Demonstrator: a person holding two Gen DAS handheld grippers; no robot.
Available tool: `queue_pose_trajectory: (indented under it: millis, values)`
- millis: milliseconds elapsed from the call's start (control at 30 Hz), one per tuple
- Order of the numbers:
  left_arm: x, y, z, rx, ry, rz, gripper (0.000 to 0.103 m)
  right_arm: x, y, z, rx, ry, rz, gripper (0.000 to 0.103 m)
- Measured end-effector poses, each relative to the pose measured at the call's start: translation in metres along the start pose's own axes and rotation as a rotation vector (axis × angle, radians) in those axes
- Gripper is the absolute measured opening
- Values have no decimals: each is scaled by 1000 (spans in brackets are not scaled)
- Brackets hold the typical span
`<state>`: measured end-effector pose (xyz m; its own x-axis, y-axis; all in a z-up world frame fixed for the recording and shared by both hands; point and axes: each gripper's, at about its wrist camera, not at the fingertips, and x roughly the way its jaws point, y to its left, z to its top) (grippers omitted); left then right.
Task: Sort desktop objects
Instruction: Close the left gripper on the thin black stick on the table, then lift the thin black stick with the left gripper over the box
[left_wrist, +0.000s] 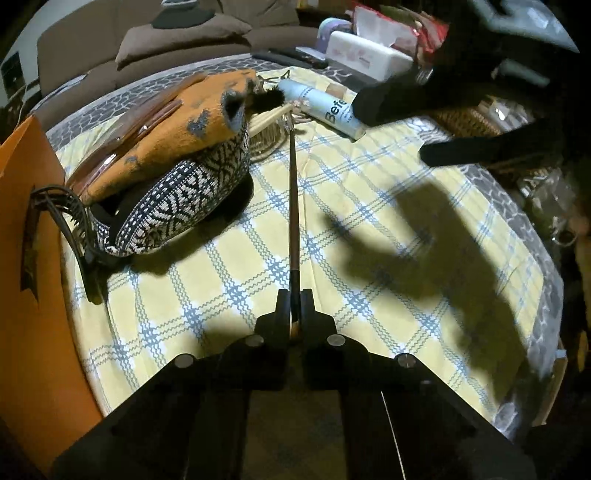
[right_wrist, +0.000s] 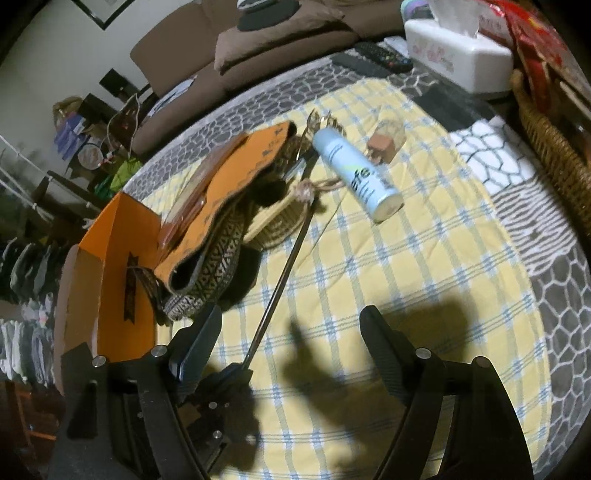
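Clamping thin stick (left_wrist: 293, 206), left gripper (left_wrist: 294, 314), open checked cloth (left_wrist: 369, 206) rightward

- The left gripper (left_wrist: 294, 306) is clamping the near end of a thin dark stick (left_wrist: 293, 206), its jaws pressed tight on it.
- The stick is reaching across the yellow checked cloth (left_wrist: 369, 229) toward a white spray can (left_wrist: 320, 107) lying on its side.
- The right gripper (left_wrist: 399, 122) is hovering beside that can, jaws apart.
- A patterned woven bag (left_wrist: 177, 199) is sitting left, orange fabric (left_wrist: 177, 129) draped over it.
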<state>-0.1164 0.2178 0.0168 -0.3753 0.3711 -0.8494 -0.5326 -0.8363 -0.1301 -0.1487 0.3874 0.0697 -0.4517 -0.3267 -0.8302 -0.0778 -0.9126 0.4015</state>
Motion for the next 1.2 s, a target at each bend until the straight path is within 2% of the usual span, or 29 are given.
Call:
queue_pose_trajectory:
  millis: [133,200,267,433,533,567,767,1000,1200]
  values:
    - [-8,-2,2,-17,-10,-35,5,17,4,-6,-5,52,8,76]
    - [-11,-2,3,-29,-10,-56,5,27,8,-9,-17,84,13,69]
    - [-14,-1,4,-53,-8,-89,5,36,11,-12,-26,112,17,51]
    - [-25,-4,7,-71,-21,-130,5,51,9,-16,-5,154,30,44]
    - [-29,-5,7,-72,-26,-142,5,50,4,-15,12,149,53,22]
    - [-30,-5,7,-71,-27,-143,5,48,4,-14,11,140,58,19]
    - [-40,-7,8,-72,-43,-154,5,30,12,-13,-22,83,73,13]
    - [-70,-2,14,-80,-98,-186,5,-2,28,-9,-36,-3,121,12]
    - [-98,11,15,-93,-139,-193,5,-15,59,-4,-74,-52,176,12]
